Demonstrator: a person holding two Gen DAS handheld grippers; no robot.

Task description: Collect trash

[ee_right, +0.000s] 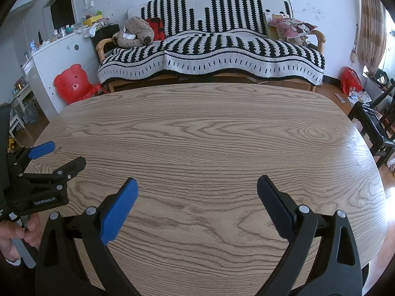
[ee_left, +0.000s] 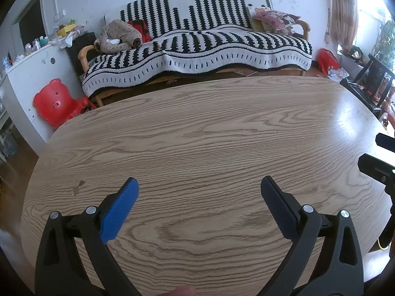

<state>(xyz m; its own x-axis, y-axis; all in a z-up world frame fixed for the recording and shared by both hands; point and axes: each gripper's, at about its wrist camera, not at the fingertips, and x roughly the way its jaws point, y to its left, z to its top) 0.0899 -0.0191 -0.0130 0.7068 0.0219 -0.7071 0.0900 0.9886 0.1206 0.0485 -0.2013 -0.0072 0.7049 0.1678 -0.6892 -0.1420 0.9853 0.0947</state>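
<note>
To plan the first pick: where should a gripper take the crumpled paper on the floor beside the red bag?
Probably a raised fold on top of the crumpled paper, coming from above: it lies loose on the floor beside the red bag, with a dark chair close by.

Table (ee_left: 197, 135) in foreground, both grippers over its near edge. Left gripper (ee_left: 199, 185) left of right gripper (ee_right: 197, 185), side by side, apart. Sofa (ee_right: 212, 54) behind table, against back wall. Clothes heap (ee_right: 134, 34) on sofa's left end, cushion (ee_right: 291, 28) on its right end. Cabinet (ee_right: 56, 59) left of sofa, clutter on top. Child's chair (ee_right: 74, 83) on floor before cabinet, off table's far-left corner. Bag (ee_right: 350, 80) on floor right of sofa. Chair (ee_right: 375, 123) right of table.
</note>
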